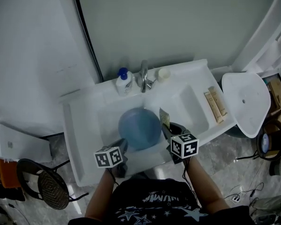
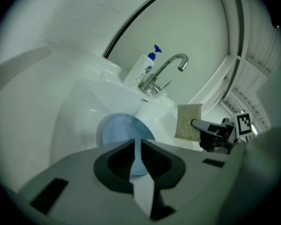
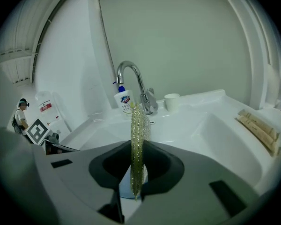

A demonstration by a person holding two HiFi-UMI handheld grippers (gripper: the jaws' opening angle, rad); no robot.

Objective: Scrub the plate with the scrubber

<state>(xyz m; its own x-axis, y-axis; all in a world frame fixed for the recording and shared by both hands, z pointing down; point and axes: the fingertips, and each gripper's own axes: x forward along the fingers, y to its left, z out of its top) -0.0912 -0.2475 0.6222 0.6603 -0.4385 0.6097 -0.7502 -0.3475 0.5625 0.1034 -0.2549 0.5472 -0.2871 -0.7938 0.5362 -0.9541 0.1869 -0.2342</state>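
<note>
Shirt: a dark printed shirt [image 1: 159, 204] fills the near edge of the head view.
Left gripper: the left gripper [image 1: 122, 149] is at the near-left of the plate. Its jaws are pressed together with nothing between them. The tips sit over the plate's near-left rim, and whether they touch it cannot be told.
Right gripper: the right gripper [image 1: 168, 127] is just right of the plate, with its jaws clamped on the scrubber.
Scrubber: the scrubber [image 3: 137, 125] is a flat, yellow-green, glittery pad. It is held upright and edge-on, and sticks out past the jaw tips toward the far side, just beside the plate's right rim.
Plate: the plate [image 1: 139, 128] is round and blue. It lies in the basin between the two grippers, on the near side of the faucet.
Sink: the sink [image 1: 79, 125] is white, with the basin in the middle and a shallower section to the right.
Faucet: the faucet [image 1: 144, 75] is curved chrome and stands at the middle of the far rim.
Soap bottle: the soap bottle [image 1: 124, 82] is white with a blue pump and stands just left of the faucet.
Cup: the cup [image 1: 164, 73] is small and pale and stands just right of the faucet.
Tan bars: two tan bars [image 1: 215, 105] lie side by side on the sink's right ledge.
Stool: the stool [image 1: 49, 189] is dark with a round seat and stands on the floor at the near left.
</note>
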